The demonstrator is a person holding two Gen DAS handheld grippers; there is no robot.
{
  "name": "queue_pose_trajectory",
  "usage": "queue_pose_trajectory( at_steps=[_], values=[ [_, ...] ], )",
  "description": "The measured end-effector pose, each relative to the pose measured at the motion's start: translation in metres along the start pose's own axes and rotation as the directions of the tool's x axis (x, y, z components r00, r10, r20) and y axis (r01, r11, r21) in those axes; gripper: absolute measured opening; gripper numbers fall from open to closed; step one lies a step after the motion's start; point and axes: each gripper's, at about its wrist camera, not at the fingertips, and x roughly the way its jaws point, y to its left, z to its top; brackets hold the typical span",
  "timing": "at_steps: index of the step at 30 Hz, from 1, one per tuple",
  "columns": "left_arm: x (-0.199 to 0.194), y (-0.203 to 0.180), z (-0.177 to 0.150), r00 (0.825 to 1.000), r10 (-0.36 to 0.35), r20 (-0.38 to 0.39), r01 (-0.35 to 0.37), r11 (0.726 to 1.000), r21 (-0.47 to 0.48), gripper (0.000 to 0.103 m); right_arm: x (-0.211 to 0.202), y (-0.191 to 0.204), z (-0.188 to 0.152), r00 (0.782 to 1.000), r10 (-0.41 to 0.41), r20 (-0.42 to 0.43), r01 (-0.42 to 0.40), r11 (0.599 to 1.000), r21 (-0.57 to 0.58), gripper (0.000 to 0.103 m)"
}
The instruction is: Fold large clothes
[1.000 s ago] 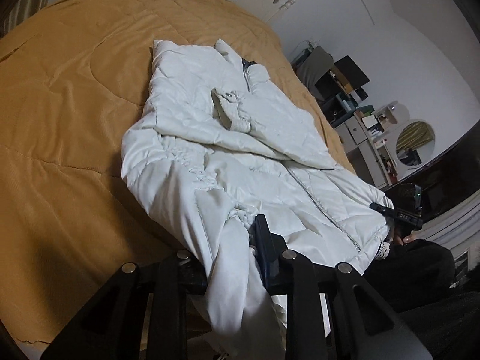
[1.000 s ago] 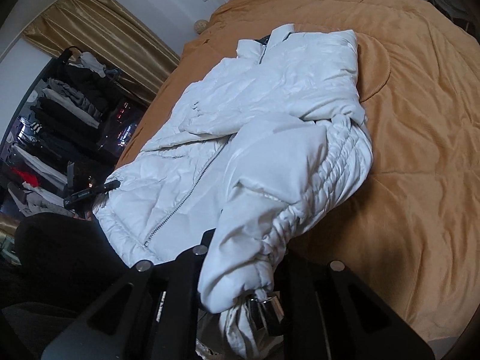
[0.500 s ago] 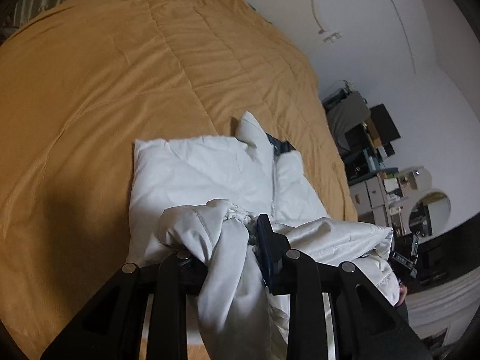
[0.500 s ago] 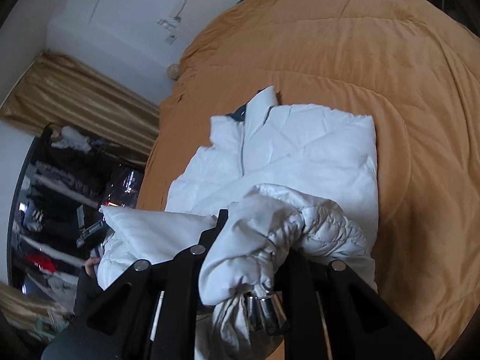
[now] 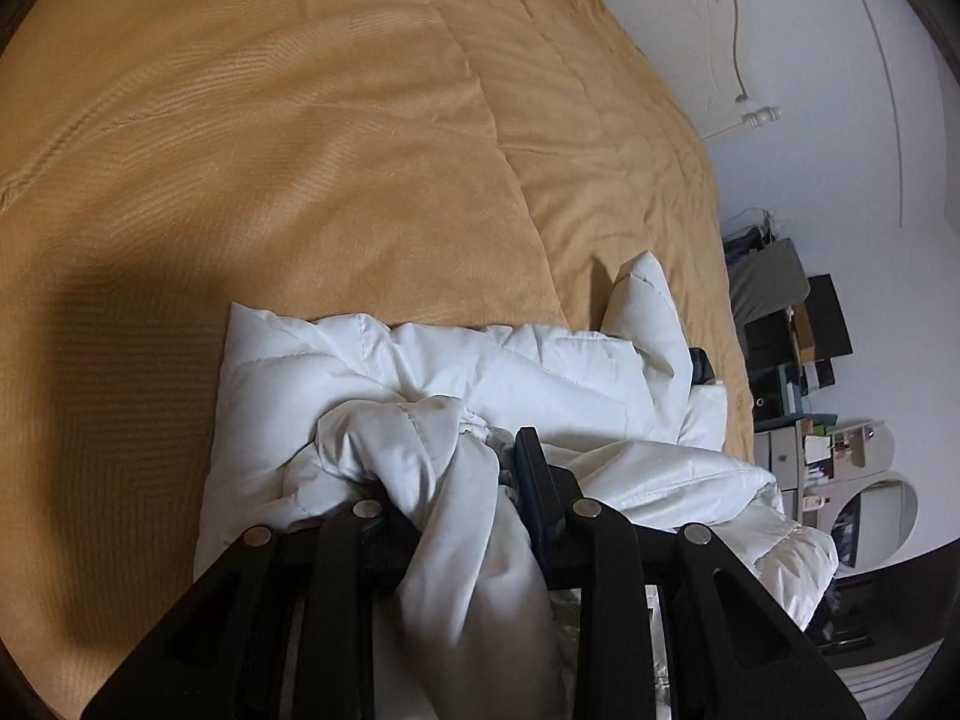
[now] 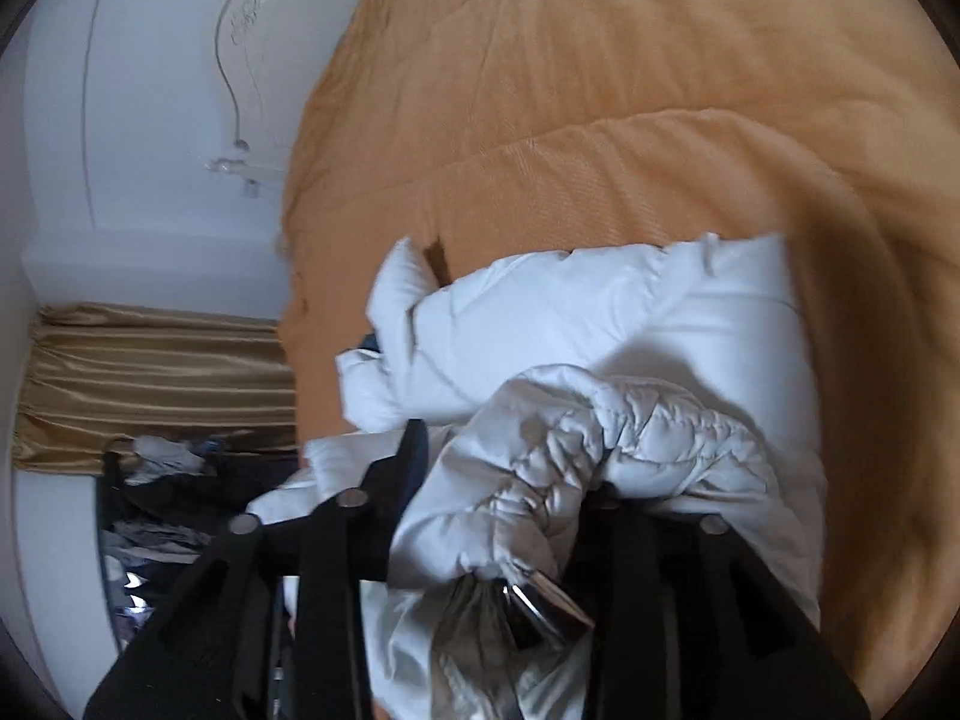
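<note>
A white quilted puffer jacket (image 5: 480, 366) lies on the orange bedspread (image 5: 300, 120), its lower half doubled over onto the chest and collar (image 5: 648, 300). My left gripper (image 5: 456, 468) is shut on a bunch of the jacket's hem, and fabric spills back over its fingers. In the right wrist view the jacket (image 6: 600, 312) lies just ahead on the bedspread (image 6: 660, 90). There my right gripper (image 6: 510, 462) has its jaws opening. A crumpled wad of hem sits loose between them, the left finger (image 6: 414, 444) showing clear of the cloth. The right finger is hidden under the folds.
Bare orange bedspread stretches beyond the collar to the white headboard wall (image 5: 810, 60). Shelves and a round mirror (image 5: 876, 510) stand off the bed's right side. A gold curtain (image 6: 162, 384) and a rack of dark clothes (image 6: 168, 492) stand off its left side.
Both grippers carried the jacket's hem forward over its body toward the collar and sank. The right gripper's jaws have spread apart; the left still grips.
</note>
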Motion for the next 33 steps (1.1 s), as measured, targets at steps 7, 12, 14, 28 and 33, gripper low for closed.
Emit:
queue_pose_trajectory(
  at_steps=[7, 12, 14, 28, 33],
  values=[
    [0.001, -0.013, -0.010, 0.998, 0.053, 0.031, -0.055, 0.997, 0.054, 0.028, -0.058, 0.083, -0.098, 0.877, -0.204, 0.435, 0.381, 0.846, -0.373, 0.079],
    [-0.003, -0.010, -0.014, 0.998, 0.036, 0.042, -0.038, 0.998, 0.047, 0.028, 0.028, 0.128, -0.166, 0.888, -0.208, 0.409, 0.437, 0.658, -0.613, 0.079],
    [-0.006, -0.006, -0.014, 0.999, 0.006, 0.041, -0.007, 1.000, 0.029, 0.028, 0.069, 0.123, -0.183, 0.856, -0.317, 0.409, 0.518, 0.528, -0.673, 0.079],
    [-0.188, 0.041, -0.004, 0.918, -0.046, 0.393, 0.116, 0.981, -0.157, 0.099, 0.113, 0.077, -0.172, 0.806, -0.455, 0.377, 0.576, 0.460, -0.676, 0.086],
    [-0.163, -0.025, -0.054, 0.941, -0.013, 0.337, 0.007, 1.000, 0.020, 0.099, 0.121, 0.083, -0.178, 0.792, -0.463, 0.398, 0.597, 0.452, -0.663, 0.088]
  ],
)
